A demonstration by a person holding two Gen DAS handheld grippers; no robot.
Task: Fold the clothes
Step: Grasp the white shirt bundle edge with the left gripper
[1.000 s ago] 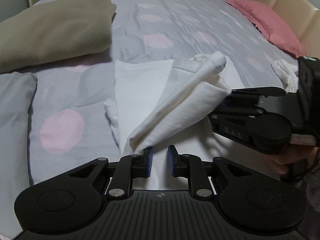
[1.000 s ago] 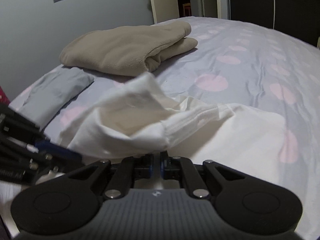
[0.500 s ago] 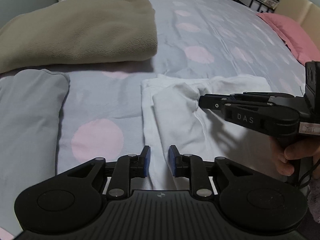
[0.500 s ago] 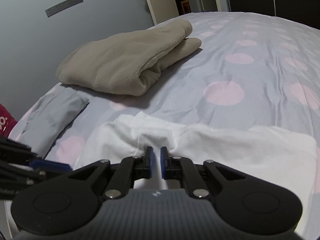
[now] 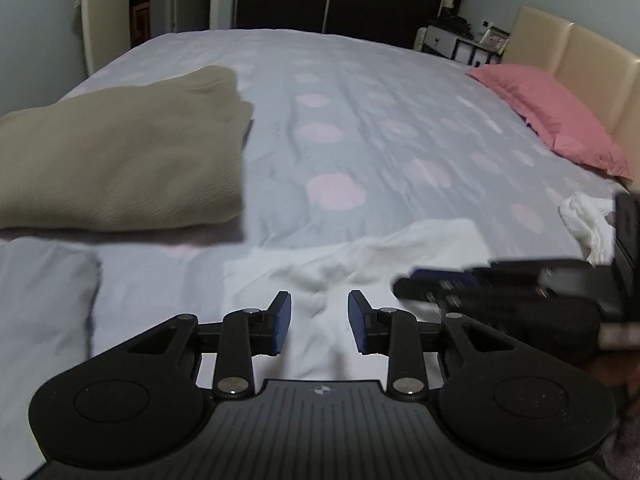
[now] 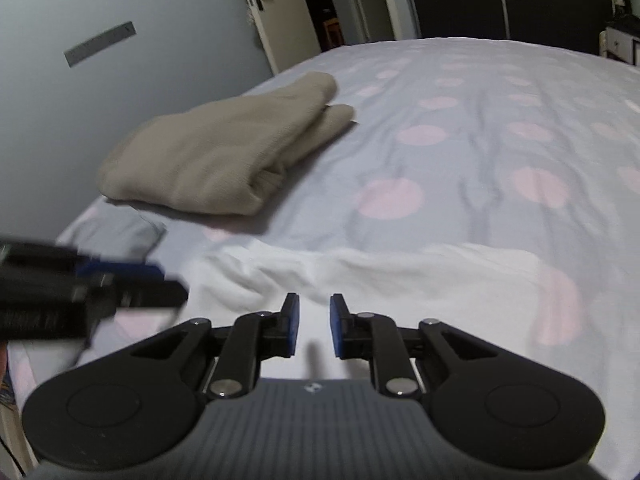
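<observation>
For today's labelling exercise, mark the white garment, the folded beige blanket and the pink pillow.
white garment (image 6: 400,276), right wrist view, on its rumpled middle.
folded beige blanket (image 5: 120,160), left wrist view, on its top face.
pink pillow (image 5: 548,112), left wrist view, on its middle.

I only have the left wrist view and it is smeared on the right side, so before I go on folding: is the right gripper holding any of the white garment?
Observer: No. In the right wrist view the right gripper has nothing between its pads; its jaws are opening over the white garment.
Operator: What lies beyond the beige folded item on its far left side? My view cuts it off.
Observer: The beige folded blanket lies near the bed's edge, with a grey wall behind it bearing a small grey strip.
Operator: And my left gripper, seen from there?
Observer: The left gripper shows blurred at the left edge, over the garment's left end.
</observation>
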